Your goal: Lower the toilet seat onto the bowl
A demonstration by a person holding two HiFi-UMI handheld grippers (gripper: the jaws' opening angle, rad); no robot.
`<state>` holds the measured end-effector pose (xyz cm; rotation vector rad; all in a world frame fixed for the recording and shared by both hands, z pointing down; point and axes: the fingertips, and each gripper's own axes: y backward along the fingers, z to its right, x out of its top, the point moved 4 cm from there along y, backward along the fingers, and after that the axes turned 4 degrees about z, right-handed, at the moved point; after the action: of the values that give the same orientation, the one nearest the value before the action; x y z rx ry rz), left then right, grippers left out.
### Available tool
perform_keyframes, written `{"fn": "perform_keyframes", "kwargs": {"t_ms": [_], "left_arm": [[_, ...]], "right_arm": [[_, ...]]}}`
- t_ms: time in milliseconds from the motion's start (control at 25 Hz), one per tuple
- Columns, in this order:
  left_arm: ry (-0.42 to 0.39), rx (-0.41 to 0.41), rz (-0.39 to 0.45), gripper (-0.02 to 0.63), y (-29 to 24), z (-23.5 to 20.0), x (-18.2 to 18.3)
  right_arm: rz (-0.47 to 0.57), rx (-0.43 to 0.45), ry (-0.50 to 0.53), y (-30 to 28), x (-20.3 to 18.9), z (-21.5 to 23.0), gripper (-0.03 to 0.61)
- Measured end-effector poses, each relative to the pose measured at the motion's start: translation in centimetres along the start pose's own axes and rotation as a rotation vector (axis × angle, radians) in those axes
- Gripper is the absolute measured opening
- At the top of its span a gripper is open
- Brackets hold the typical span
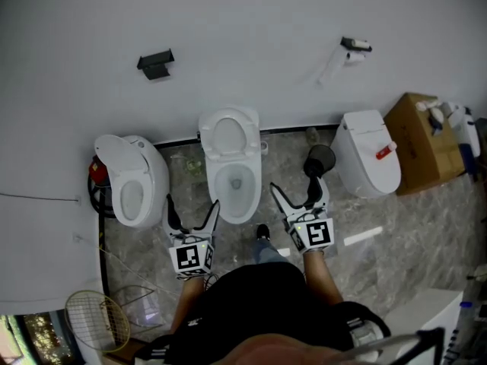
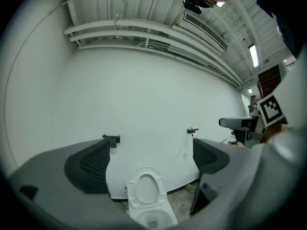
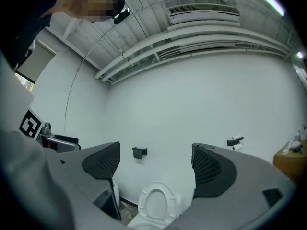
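Head view: three toilets stand along a white wall point(image 1: 251, 44). On the middle one the toilet seat point(image 1: 207, 137) is up, leaning back against the wall; the bowl point(image 1: 217, 196) below it is uncovered. Seat not yet lowered.

Left gripper point(image 1: 192, 204): jaws spread, nothing between them, held near the bowl's left front edge, apart from it. Its own view looks between the jaws at the raised toilet seat point(image 2: 130, 191) further off.

Right gripper point(image 1: 299, 195): jaws spread, empty, near the bowl's right side and not touching it. Its own view also looks at the upright seat point(image 3: 144, 202).

A black plunger point(image 1: 319, 162) stands on the floor just beyond the right gripper. A cardboard box point(image 1: 418, 139) sits at far right.
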<state>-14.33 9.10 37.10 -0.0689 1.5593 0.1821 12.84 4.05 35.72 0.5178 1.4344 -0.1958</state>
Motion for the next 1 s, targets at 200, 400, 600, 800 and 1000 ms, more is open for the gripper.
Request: {"fn": "perform_keyframes", "kwargs": {"t_ms": [200,400,600,800,1000], "left_arm": [[-0.007,0.023,-0.018,0.526,-5.5,0.9,-0.1],[-0.014,0.038,-0.043,0.526,-9.9,1.6,-0.4],[-0.015,0.051,-0.098,0.526,-13.2,1.0,-1.9],[-0.021,0.049,-0.137,0.526,-15.4,-0.2,-3.4],[-0.039,-0.011,-0.172,0.526,-18.0,-1.8,-5.6]], "right_arm": [[-0.069,0.027,0.002,-4.2,-1.0,3.7,0.453],[-0.041,0.058,0.001,-8.3,-1.6,6.9,0.453],[-0.053,0.1,-0.001,-12.1,-3.1,8.5,0.453],[-0.126,0.118,-0.011,-14.4,-5.2,8.8,0.453],[-0.141,0.111,-0.003,-16.4,-7.6,8.6,0.453]]}}
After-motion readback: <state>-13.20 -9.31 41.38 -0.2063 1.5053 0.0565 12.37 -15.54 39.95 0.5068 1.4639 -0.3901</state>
